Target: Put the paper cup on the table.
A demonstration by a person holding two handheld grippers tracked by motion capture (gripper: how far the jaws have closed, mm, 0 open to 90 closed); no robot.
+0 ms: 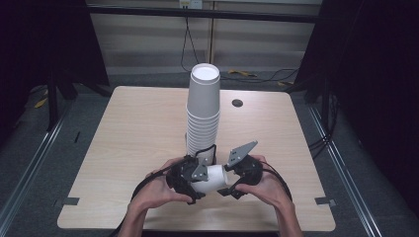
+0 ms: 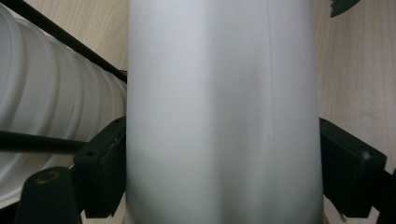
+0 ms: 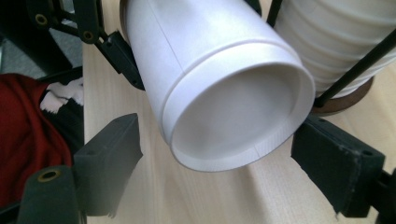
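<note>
Left gripper clamps a white paper cup lying sideways at the near edge of the counter, with the right gripper's jaws spread around its end.

At the left, the left gripper (image 1: pixel 190 178) has its jaws closed on the walls of the white paper cup (image 1: pixel 213 177), which is held on its side just above the counter (image 1: pixel 128 133); in the left gripper view the black pads press against both sides of the cup (image 2: pixel 219 121). To the right, the right gripper (image 1: pixel 232 183) faces the cup's recessed end, and in the right gripper view its jaws stand apart on either side of that end (image 3: pixel 238 112) without touching it. Behind both, near the counter's middle, rises a tall stack of cups (image 1: pixel 203 106) on a round base, just beside the held cup.
</note>
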